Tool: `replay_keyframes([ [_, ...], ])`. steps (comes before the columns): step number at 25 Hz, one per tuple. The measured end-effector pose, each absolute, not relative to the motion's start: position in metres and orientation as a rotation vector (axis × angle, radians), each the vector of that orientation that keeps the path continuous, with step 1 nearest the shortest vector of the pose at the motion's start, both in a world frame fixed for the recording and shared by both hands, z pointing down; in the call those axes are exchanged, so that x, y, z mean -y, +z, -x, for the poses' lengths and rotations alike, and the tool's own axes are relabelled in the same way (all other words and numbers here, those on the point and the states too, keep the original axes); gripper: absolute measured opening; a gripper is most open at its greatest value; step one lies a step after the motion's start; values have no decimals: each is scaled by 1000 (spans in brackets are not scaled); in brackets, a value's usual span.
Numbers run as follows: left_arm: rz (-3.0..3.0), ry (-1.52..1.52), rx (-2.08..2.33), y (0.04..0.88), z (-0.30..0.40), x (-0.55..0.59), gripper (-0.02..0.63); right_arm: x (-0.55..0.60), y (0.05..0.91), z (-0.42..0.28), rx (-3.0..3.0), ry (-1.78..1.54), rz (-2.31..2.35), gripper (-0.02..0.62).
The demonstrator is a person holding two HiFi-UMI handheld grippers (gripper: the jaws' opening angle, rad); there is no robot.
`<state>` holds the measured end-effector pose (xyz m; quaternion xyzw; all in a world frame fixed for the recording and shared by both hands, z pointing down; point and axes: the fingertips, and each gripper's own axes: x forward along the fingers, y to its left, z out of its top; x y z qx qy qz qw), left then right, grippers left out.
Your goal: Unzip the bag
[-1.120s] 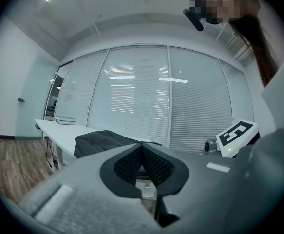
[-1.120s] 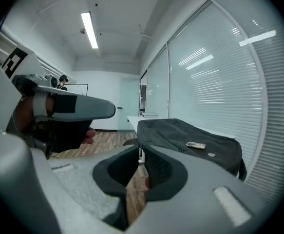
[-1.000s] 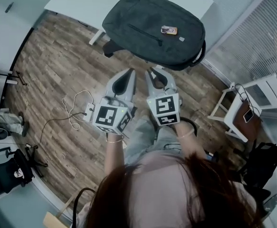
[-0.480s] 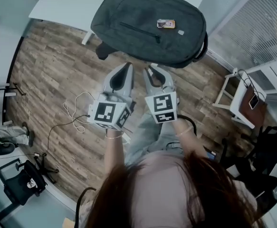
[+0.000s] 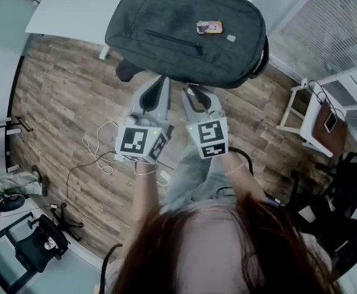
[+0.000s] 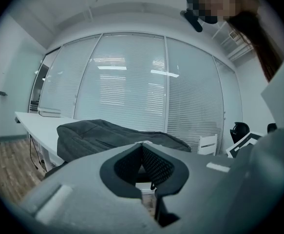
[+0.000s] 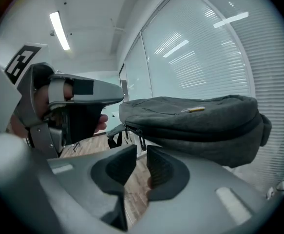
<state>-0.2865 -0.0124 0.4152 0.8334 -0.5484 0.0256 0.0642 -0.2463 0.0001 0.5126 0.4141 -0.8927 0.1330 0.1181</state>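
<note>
Dark grey bag (image 5: 187,29) with small orange tag (image 5: 209,27) top centre, white table (image 5: 74,11) upper left, brown wood-grain floor (image 5: 62,97), light grey left gripper (image 5: 161,81) and right gripper (image 5: 193,94), black-and-white marker cubes (image 5: 140,143).

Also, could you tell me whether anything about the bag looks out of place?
Yes: a small flat item lies on top of the backpack, which overhangs the near edge of the white table. It might slide off during unzipping.

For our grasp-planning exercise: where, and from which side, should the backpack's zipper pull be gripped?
Probably the dangling zipper pull at the backpack's near corner, approached level from the person's side. It hangs free of the fabric there, so jaws can close across it.
</note>
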Motion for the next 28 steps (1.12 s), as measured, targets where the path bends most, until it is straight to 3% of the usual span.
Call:
replay_keyframes([
  [28,-2456,218,1515,466,295,65,8,13,509,256,2753,706,-1333,77],
])
